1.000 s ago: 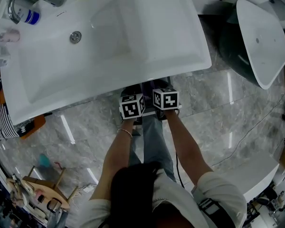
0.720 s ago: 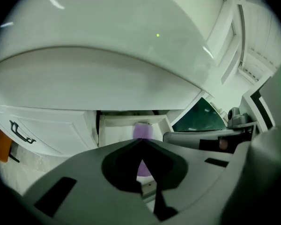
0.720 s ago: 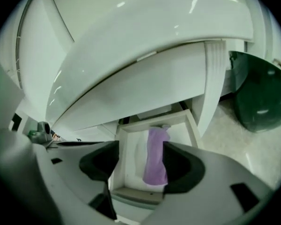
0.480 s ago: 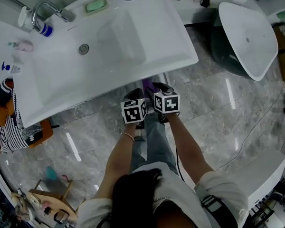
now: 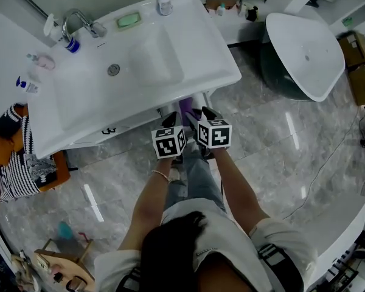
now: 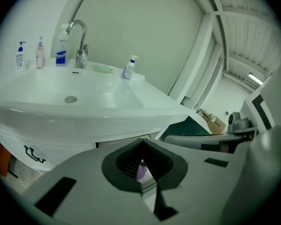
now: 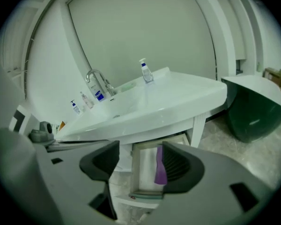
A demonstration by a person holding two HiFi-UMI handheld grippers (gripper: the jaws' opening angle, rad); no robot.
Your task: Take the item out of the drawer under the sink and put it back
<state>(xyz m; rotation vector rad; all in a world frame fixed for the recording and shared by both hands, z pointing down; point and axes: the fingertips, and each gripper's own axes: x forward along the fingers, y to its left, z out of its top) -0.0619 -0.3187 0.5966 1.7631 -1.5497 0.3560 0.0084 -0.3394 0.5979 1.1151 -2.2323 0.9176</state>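
Observation:
A white drawer [image 7: 145, 172] stands pulled out under the white sink [image 5: 188, 59]. A purple item [image 7: 160, 165] lies inside it along the right side, and it also shows as the purple item [image 5: 185, 106] just below the sink's front edge. My right gripper [image 7: 140, 161] is open, apart from the drawer, which I see between its jaws. My left gripper [image 6: 141, 158] is shut on nothing; a sliver of purple shows through the hollow in its pads. In the head view the left gripper [image 5: 169, 123] and right gripper [image 5: 205, 115] are side by side, pointing at the drawer.
A faucet [image 5: 79, 20], a green soap bar [image 5: 128, 20] and a pump bottle [image 5: 164, 0] sit on the sink's back rim. A dark tub with a white rim [image 5: 304, 53] stands to the right. Striped cloth [image 5: 18, 169] lies at the left on the marble floor.
The head view has drawn back and shows more of the sink and the open drawer. Both grippers sit a little farther out from the sink's front edge, still side by side.

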